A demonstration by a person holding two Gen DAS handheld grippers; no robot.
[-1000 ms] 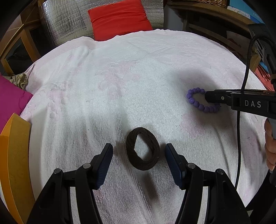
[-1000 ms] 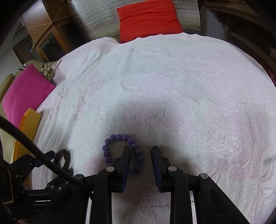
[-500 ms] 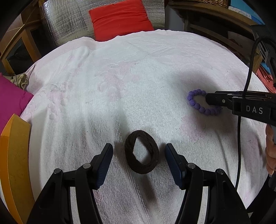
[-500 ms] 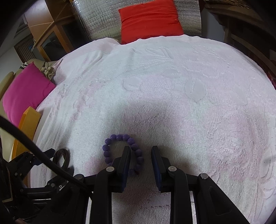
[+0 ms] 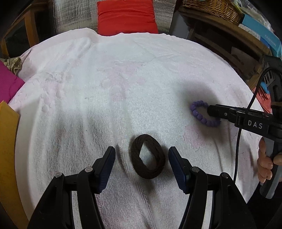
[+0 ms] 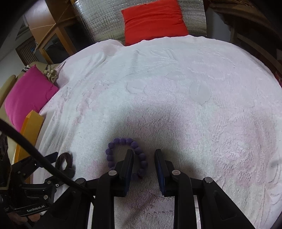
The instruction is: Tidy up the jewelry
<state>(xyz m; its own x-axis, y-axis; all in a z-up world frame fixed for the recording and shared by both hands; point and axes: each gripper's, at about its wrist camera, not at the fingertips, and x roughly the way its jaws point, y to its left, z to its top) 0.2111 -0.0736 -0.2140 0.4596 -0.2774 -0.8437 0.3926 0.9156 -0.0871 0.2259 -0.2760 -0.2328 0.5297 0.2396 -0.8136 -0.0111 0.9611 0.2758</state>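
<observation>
A dark brown braided band (image 5: 147, 156) lies flat on the white towel (image 5: 123, 79), right between the fingers of my left gripper (image 5: 141, 161), which is open and straddles it. A purple bead bracelet (image 6: 126, 154) lies on the towel under my right gripper (image 6: 144, 159). The right gripper is partly open, with its left finger inside the bead loop and the loop's right side between the fingers. In the left wrist view the bracelet (image 5: 202, 115) shows at the right with the right gripper's tip over it.
An orange box edge (image 5: 7, 149) stands at the left of the towel. A magenta cushion (image 6: 24, 95) lies at the far left and a red cushion (image 6: 153, 19) at the back. Shelves and a basket (image 5: 216, 8) stand at the right.
Almost nothing moved. The left wrist view has crept slightly, so the brown band sits a touch lower between the fingers. Both grippers keep the same opening.
</observation>
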